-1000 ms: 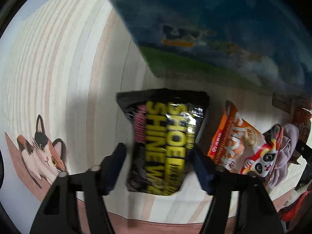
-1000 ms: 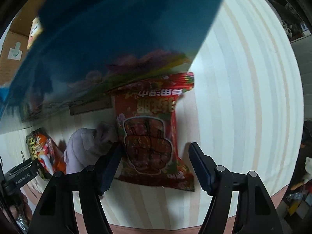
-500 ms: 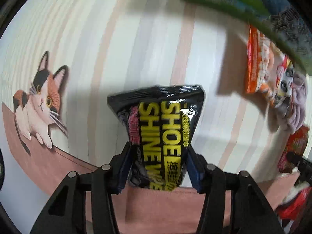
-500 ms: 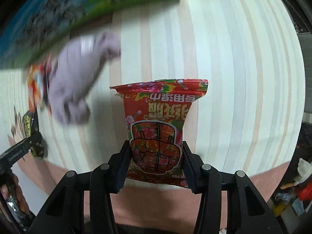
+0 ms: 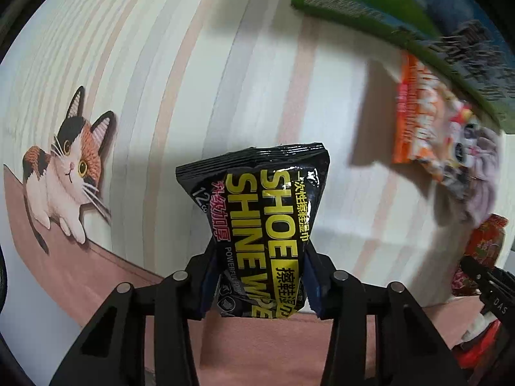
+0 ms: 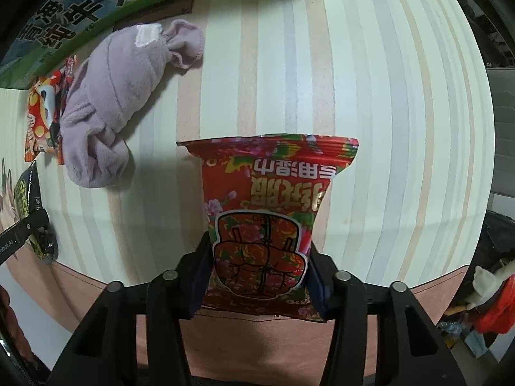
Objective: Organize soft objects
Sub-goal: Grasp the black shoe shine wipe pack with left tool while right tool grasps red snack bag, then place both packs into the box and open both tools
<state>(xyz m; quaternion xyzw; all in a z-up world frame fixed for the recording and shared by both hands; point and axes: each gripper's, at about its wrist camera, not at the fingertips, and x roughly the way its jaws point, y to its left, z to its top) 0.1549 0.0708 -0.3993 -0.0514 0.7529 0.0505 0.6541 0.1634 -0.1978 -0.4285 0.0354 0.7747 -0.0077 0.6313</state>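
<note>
My left gripper (image 5: pixel 259 284) is shut on a black and yellow shoe shine wipes pack (image 5: pixel 262 212) and holds it above the striped tablecloth (image 5: pixel 154 74). My right gripper (image 6: pixel 257 276) is shut on a red flowered wet wipes pack (image 6: pixel 267 212), also lifted off the cloth. A lilac plush towel bundle (image 6: pixel 112 96) lies at the left of the right wrist view, and an orange snack pack (image 6: pixel 40 112) lies just left of it. Both show blurred in the left wrist view, the orange pack (image 5: pixel 421 119) and the bundle (image 5: pixel 482 186).
A blue and green milk carton box (image 6: pixel 96 3) stands at the far edge behind the bundle; it also shows in the left wrist view (image 5: pixel 402 9). A cat picture (image 5: pixel 64 173) is printed on the cloth. The table's pink front border (image 5: pixel 96 276) runs below both grippers.
Both grippers closed on their packs and lifted them back from the box toward the table's front edge. The carton box has receded to the top of both views.
</note>
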